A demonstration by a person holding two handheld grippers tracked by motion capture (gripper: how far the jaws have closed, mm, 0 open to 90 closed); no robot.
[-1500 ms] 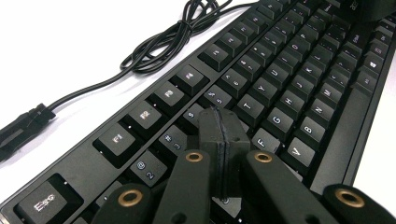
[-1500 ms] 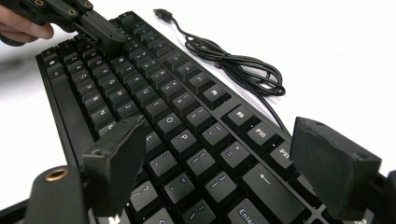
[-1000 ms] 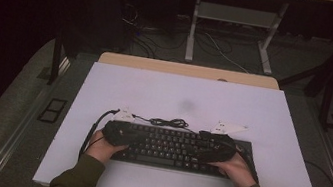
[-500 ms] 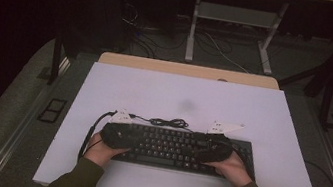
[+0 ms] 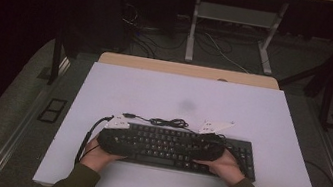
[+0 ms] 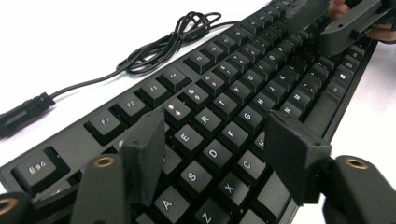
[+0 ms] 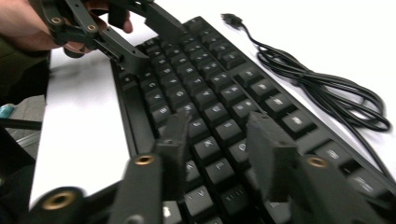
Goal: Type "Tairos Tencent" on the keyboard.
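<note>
1. We see a black keyboard lying flat on the white table, at its near edge and slightly right of centre, long side running left to right.
2. Its black cable lies in a loose coil on the table just beyond the keyboard's far edge, and the plug end points left, resting on the bare surface.
3. We hold the left gripper over the left end of the keyboard, the hand behind it at the near side.
4. In the left gripper view the two jaws stand apart above the letter keys near the Esc corner. They have just been opening; nothing is pinched between them, so we call this gripper released.
5. We hold the right gripper over the keys right of the keyboard's middle, with the numeric block left uncovered to the right of it.
6. In the right gripper view its jaws hang over the keys with a gap between them. They have just been closing, yet the pads clamp nothing, so this one too is released.
7. Whether the tips of either gripper press on the key caps beneath them, we cannot tell.
8. Each gripper view also shows the other gripper farther along the keyboard, low over the keys.
</note>
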